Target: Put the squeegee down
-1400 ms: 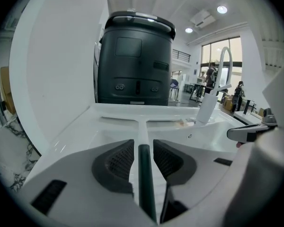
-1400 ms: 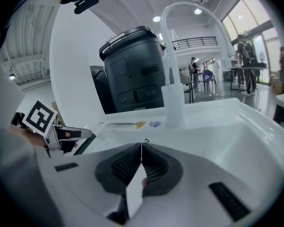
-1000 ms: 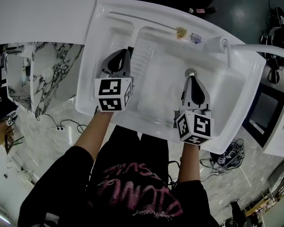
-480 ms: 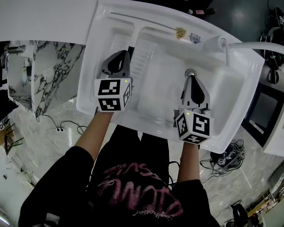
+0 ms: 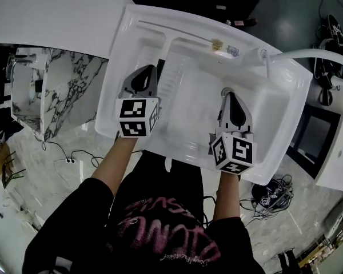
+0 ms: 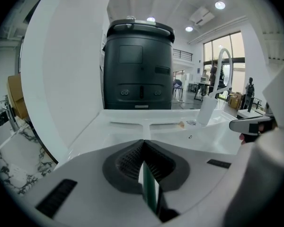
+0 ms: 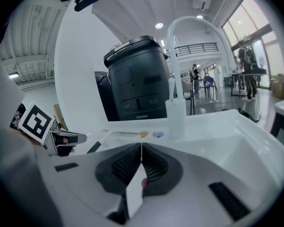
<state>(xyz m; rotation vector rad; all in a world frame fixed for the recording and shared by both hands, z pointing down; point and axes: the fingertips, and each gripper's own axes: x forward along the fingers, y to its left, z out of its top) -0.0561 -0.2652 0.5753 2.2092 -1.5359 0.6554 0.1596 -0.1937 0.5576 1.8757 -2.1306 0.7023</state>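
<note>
Both hand-held grippers hang over the white sink (image 5: 123, 50) in the head view, and neither one is carrying anything as far as I can see. The squeegee (image 5: 167, 44) lies flat on the draining side. Its blade runs across the far end and its handle runs back toward you, so the dark end sits just right of the left hand-held gripper (image 5: 144, 73). The right hand-held gripper (image 5: 231, 99) is over the basin with its tips just short of the drain (image 5: 227, 90), well apart from the squeegee. The faucet (image 5: 308, 55) arches farther off to its right.

Left gripper view: the jaws are pressed together with nothing pinched. The handle comes straight at the tips from ahead and drops out of sight below them, so I can't tell if they touch it. A big black bin (image 6: 138, 65) stands beyond the sink.

Right gripper view: these jaws are closed tight on nothing too. Off to its left you can see the other gripper's tips, with the dark handle end just below and beside them. I'd say they're apart.

So it looks already down to me. The risk is that you're parked right next to that handle end. Drift forward or sideways and you'll shove the squeegee, and on that smooth plastic it could skate into the basin. Opening the jaws down low could do the same, since the right jaw would swing into the handle. Lift first, then move.
</note>
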